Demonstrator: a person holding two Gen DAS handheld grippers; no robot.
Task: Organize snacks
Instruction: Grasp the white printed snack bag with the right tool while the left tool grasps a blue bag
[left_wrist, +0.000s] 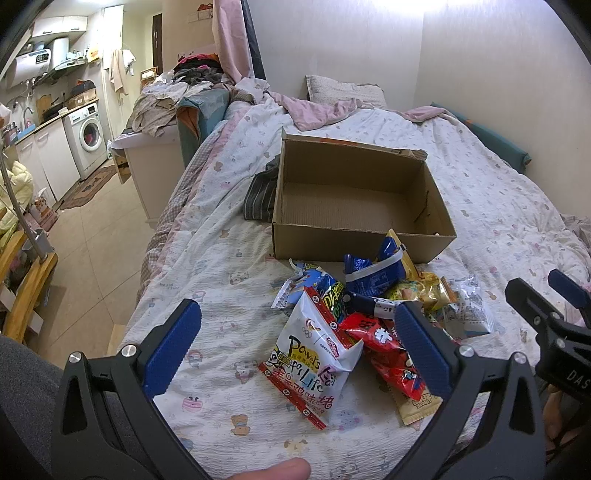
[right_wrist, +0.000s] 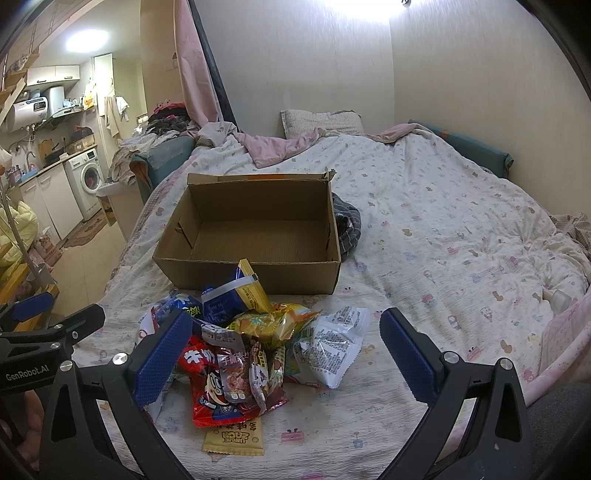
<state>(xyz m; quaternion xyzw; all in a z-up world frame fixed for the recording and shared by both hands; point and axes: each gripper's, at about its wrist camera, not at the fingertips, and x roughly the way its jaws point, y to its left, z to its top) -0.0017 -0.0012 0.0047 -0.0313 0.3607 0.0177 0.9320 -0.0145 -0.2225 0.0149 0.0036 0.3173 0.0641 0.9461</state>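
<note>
An empty cardboard box (left_wrist: 354, 206) (right_wrist: 255, 229) stands open on the bed. In front of it lies a pile of snack packets: a white packet (left_wrist: 314, 362), a red packet (left_wrist: 384, 354) (right_wrist: 218, 384), a blue packet (left_wrist: 373, 273) (right_wrist: 225, 299), a yellow one (right_wrist: 273, 325) and a clear silver one (right_wrist: 332, 347). My left gripper (left_wrist: 297, 349) hovers open over the white packet, nothing between its fingers. My right gripper (right_wrist: 286, 354) is open above the pile's right half. Each gripper shows at the other view's edge: the right gripper (left_wrist: 546, 302) and the left gripper (right_wrist: 51, 317).
The bed's patterned quilt (right_wrist: 443, 236) stretches right and behind the box. Dark striped cloth (right_wrist: 347, 225) lies beside the box. A pillow (right_wrist: 321, 118) rests by the wall. Left of the bed are floor, a washing machine (left_wrist: 88, 136) and a wooden stand (left_wrist: 26, 288).
</note>
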